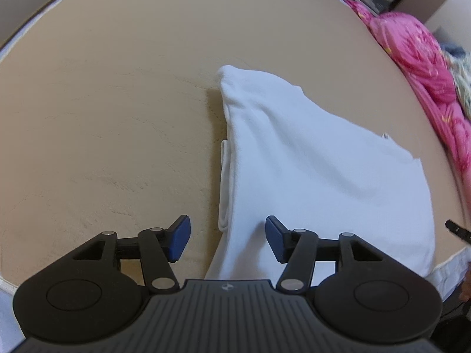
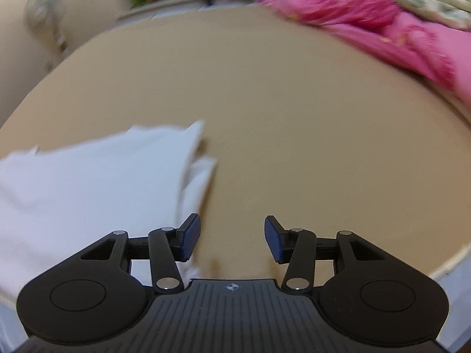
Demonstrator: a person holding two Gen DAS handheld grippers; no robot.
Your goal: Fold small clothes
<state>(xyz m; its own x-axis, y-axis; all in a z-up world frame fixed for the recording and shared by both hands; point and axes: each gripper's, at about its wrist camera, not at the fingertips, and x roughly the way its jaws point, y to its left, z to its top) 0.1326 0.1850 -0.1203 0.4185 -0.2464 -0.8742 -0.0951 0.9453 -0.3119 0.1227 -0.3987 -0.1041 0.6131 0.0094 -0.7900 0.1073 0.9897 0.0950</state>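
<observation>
White garment (image 1: 309,170) folded, beige surface (image 1: 103,117) around

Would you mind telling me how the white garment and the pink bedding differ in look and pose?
The white garment is plain and lies folded flat mid-surface; the pink bedding is patterned and bunched in a heap along the far edge. Both are soft fabric resting on the tan surface.

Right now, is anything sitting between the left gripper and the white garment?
Nothing visible. The left gripper hangs open right over the near edge of the white garment, which lies on the tan bed cover. The pink bedding lies well beyond.
</observation>
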